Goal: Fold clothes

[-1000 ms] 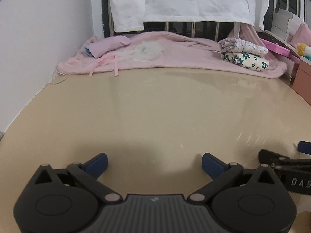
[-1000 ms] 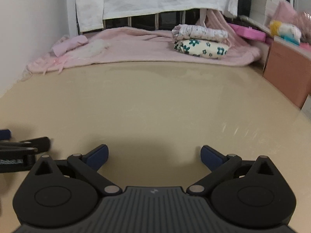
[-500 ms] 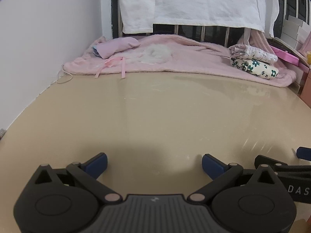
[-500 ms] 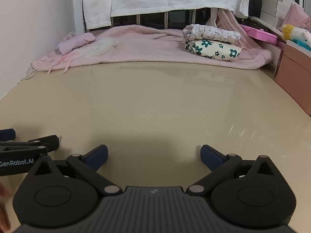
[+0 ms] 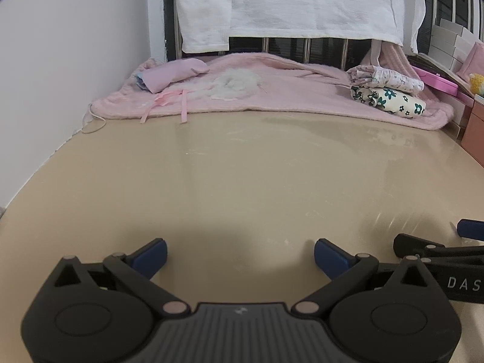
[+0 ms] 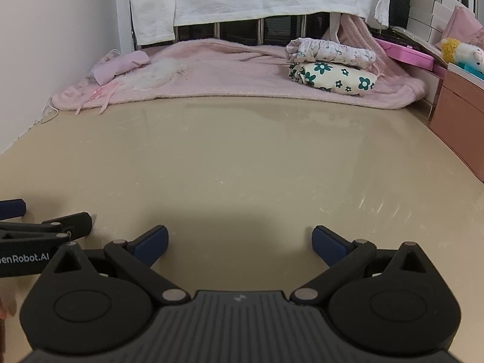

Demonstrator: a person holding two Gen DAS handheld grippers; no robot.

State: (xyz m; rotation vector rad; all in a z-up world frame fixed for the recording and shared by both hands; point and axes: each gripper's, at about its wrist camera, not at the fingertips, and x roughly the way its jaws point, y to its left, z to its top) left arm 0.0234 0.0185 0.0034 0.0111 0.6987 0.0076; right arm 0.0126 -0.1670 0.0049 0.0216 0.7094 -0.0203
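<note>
Two folded garments are stacked at the far right of the table: a pale floral one (image 5: 384, 77) (image 6: 329, 50) on top of a cream one with dark green flowers (image 5: 390, 101) (image 6: 332, 78). They rest on a pink fuzzy blanket (image 5: 272, 90) (image 6: 230, 69) spread along the back. A small rolled pink garment (image 5: 172, 74) (image 6: 121, 65) lies at the blanket's left end. My left gripper (image 5: 240, 255) stands open above the bare beige tabletop (image 5: 242, 181), nothing between its fingers. My right gripper (image 6: 240, 243) is open too, likewise with nothing in it. Each gripper shows at the edge of the other's view.
A white towel (image 5: 287, 3) hangs over a dark railing behind the blanket. A white wall (image 5: 60, 60) borders the left. At the right stand a brown cabinet (image 6: 456, 121), pink boxes (image 6: 405, 53) and a plush toy (image 6: 462, 54). A white fluffy patch (image 5: 236, 84) lies on the blanket.
Both views have shifted slightly, so the far blanket and stacked clothes sit a little differently in frame. Both grippers remain open and hold nothing.
</note>
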